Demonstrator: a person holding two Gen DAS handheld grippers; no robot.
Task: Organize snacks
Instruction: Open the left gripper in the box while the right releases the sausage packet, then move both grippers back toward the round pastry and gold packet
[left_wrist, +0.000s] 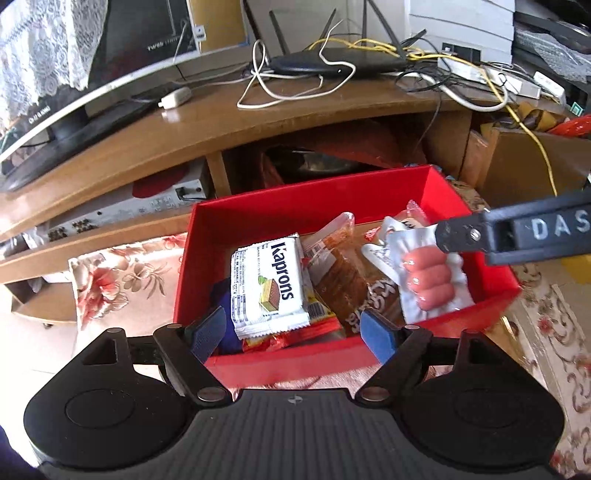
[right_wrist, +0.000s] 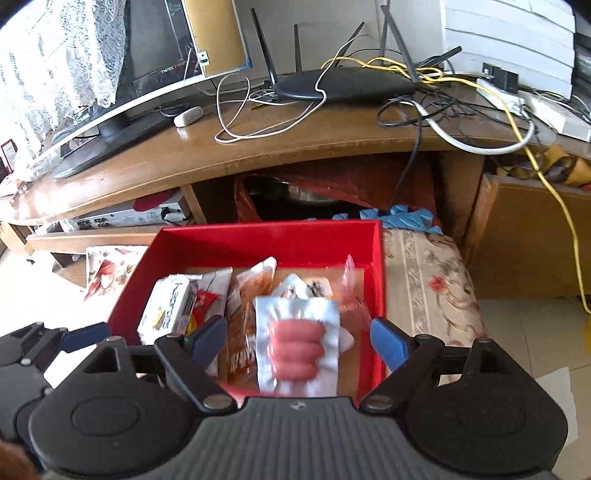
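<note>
Both tongs, left (left_wrist: 291, 332) and right (right_wrist: 299, 341), are held apart and empty. The wafer pack (left_wrist: 267, 282) and sausage pack (right_wrist: 299, 343) are seen inside the red box (right_wrist: 258, 240).

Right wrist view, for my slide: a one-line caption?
Open right gripper above the sausage pack lying among snacks in the red box.

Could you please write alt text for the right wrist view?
The right gripper, open and empty, hangs above a red box of snack packets, with a sausage pack uppermost. The box sits on a floral cloth before a wooden TV stand.
</note>
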